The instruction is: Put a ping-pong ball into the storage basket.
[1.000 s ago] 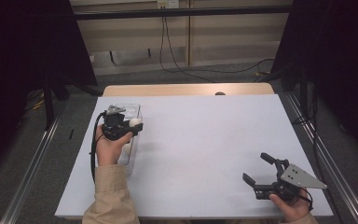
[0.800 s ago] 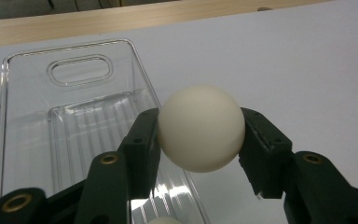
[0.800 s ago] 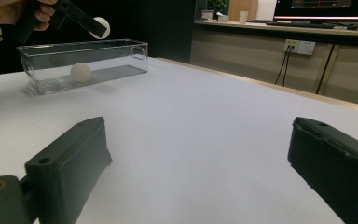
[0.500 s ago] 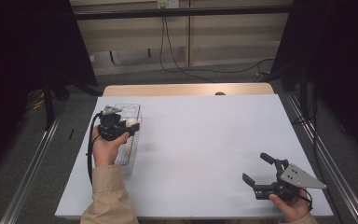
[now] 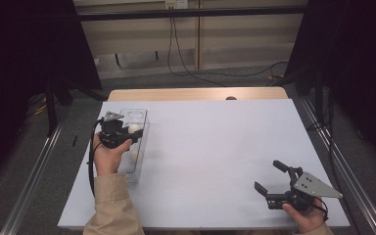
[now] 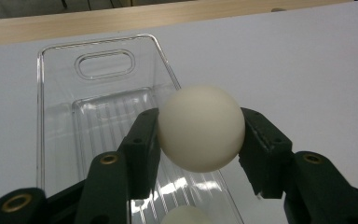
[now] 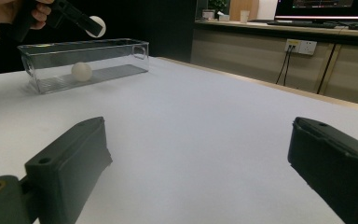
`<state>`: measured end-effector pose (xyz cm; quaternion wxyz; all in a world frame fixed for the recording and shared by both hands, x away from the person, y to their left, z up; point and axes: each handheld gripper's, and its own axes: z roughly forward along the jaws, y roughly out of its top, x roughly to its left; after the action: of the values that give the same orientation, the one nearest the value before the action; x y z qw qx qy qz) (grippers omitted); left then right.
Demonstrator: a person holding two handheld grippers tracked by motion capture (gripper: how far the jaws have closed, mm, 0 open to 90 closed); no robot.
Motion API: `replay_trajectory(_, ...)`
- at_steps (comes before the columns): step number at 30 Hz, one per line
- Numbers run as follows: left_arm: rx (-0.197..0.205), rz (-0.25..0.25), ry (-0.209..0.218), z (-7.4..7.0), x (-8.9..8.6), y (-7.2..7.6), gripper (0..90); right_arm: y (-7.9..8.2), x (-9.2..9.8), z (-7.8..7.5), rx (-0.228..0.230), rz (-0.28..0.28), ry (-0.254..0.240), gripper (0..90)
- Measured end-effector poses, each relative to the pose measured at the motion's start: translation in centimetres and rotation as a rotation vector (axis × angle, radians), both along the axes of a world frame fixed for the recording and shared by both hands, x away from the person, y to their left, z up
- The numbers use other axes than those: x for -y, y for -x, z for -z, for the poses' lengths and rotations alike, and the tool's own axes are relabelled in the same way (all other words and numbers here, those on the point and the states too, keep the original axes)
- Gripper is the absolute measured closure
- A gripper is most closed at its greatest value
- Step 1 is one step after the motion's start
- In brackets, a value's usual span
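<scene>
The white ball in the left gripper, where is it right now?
The white ball is clamped in the left gripper, held above the clear plastic tray at the table's left side; a second ball lies inside the tray.

you've got a white table [image 5: 215, 147] with a wooden strip [image 5: 196, 94] along its far edge, cables [image 5: 186, 58] trailing on the grey floor behind it, and a wall socket [image 7: 300, 45] plus a monitor [image 7: 326, 8] off to the side.

White bench [image 5: 215, 156], wooden strip along its far edge. Clear plastic tray [image 5: 142, 128] stands directly on it, near left edge.
</scene>
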<state>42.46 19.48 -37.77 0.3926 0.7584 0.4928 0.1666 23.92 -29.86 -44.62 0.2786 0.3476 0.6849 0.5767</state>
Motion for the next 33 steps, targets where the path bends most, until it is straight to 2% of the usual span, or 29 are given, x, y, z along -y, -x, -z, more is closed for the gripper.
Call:
replay_trajectory(6,0.005,-0.016,0.001,0.0,-0.3,0.1,51.0,0.0,-0.1,0.0,0.001,-0.002,0.001,4.4)
replay_trajectory(19,0.005,-0.028,-0.039,0.3,-0.9,0.1,51.0,0.0,0.0,0.0,0.000,-0.002,-0.001,4.4)
replay_trajectory(26,0.011,-0.037,-0.043,0.5,-1.1,0.1,50.9,0.0,0.0,0.0,0.000,-0.003,0.000,4.4)
replay_trajectory(33,-0.003,-0.050,-0.054,0.9,-1.4,0.1,50.9,0.0,0.0,0.0,0.000,-0.003,0.000,4.4)
